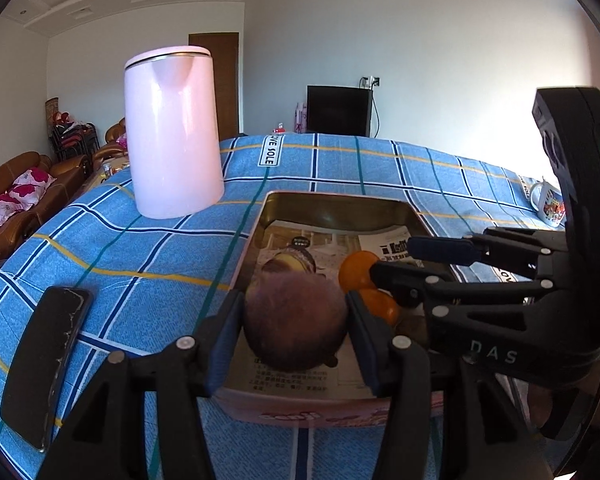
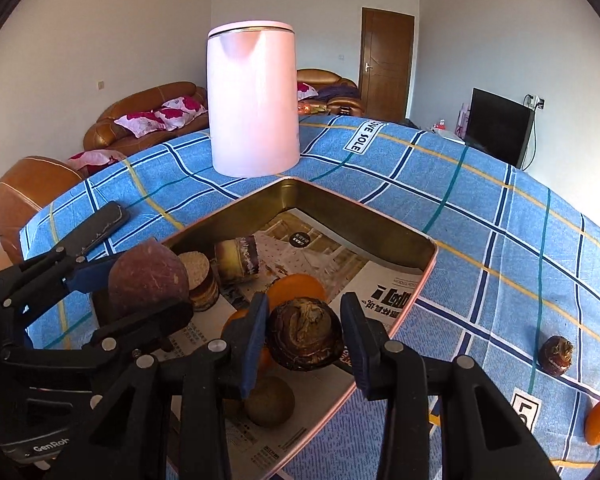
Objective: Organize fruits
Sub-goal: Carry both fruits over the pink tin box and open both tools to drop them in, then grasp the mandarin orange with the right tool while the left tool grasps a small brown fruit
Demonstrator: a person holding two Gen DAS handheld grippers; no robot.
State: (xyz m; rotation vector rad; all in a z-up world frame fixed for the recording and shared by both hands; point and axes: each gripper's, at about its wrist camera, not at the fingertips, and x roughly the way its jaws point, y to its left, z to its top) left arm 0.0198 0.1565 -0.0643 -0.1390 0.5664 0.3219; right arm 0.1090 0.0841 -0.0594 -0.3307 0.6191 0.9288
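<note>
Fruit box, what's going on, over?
Left gripper around purple fruit. Right gripper around brown bulb. Both over tin box. Nothing blocking.

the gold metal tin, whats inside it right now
Inside the gold metal tin: printed newspaper lining, two round oranges, a brown kiwi-like fruit, and two cut brown cylinders. The grippers and the fruits they hold hide parts of the tin floor.

You're in a home living room. Brown leather sofas point(image 2: 148, 116) with floral pillows point(image 2: 160, 114) sit at ten o'clock, a television point(image 2: 498, 126) at two o'clock.
</note>
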